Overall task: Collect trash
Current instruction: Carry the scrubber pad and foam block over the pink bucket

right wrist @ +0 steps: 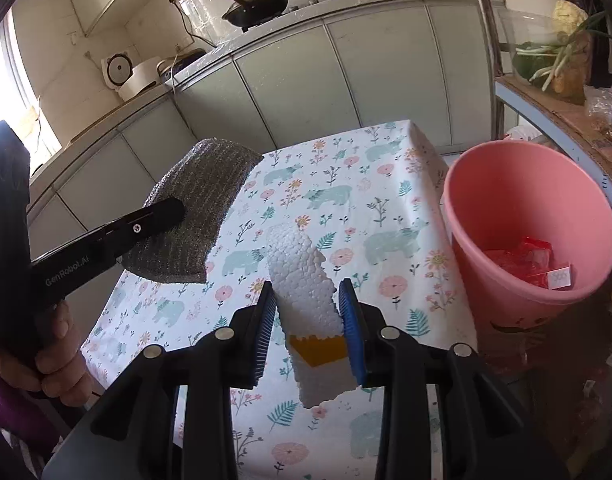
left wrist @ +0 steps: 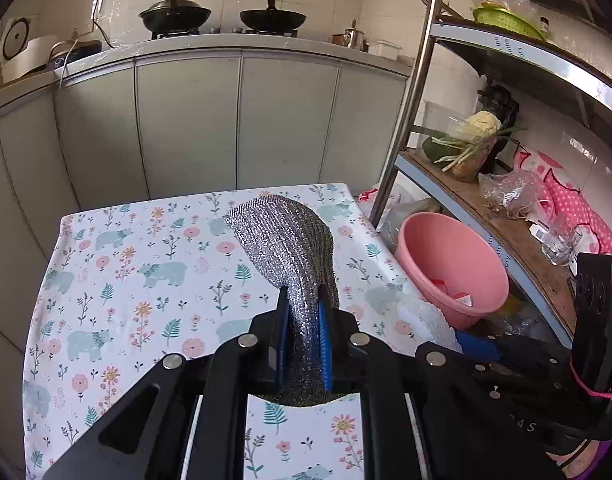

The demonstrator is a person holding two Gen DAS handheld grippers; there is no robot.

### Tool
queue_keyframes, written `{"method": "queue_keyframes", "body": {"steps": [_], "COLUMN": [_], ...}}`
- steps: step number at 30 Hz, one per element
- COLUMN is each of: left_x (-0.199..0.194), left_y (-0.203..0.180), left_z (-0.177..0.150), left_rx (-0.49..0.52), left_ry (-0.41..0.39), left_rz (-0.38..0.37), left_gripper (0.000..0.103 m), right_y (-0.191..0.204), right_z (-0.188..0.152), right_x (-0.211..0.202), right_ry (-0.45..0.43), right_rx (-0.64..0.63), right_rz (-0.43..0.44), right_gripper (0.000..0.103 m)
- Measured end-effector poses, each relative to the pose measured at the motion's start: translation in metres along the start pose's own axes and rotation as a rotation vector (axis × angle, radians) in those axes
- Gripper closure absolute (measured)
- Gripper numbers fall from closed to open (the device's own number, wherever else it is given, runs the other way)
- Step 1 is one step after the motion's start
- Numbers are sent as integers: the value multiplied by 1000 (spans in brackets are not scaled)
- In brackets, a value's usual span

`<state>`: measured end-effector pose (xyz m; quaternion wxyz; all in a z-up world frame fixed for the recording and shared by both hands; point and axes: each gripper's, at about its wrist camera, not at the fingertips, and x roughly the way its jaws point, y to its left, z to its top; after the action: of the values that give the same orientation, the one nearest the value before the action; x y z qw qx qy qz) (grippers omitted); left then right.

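The tablecloth (left wrist: 125, 272) is white, printed with pale blue bears, pink flowers and teal leaves. At its three o'clock, the bucket (right wrist: 522, 216) is pink, with red wrappers (right wrist: 526, 258) inside. The scouring cloth (left wrist: 281, 240) is glittery silver-grey mesh. The foam piece (right wrist: 301, 280) is white with a yellow patch.

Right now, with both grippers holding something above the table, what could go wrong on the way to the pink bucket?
The foam piece in the right gripper is gripped near one end and sticks out, so it might snap or slip. The floppy silver cloth in the left gripper could catch the pink bucket rim or miss it, since the bucket sits beside the table.
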<state>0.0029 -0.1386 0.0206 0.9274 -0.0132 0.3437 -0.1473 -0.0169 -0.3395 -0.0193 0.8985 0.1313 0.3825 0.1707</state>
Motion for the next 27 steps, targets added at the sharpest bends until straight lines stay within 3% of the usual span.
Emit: {"method": "queue_keyframes", "body": {"steps": [14, 27], "left_x": [26, 62], "left_y": [-70, -107], "left_z": [15, 27], "left_rx": [95, 155], "left_ry": [4, 15], "left_rz": [-134, -200], "left_gripper": [91, 91], "right_y": [-56, -106], "right_z": [7, 19], "right_x": [-38, -49], "right_ry": [-104, -164], "right_rx": [104, 178], "right_rz": [-117, -243], "right_gripper": [70, 70]}}
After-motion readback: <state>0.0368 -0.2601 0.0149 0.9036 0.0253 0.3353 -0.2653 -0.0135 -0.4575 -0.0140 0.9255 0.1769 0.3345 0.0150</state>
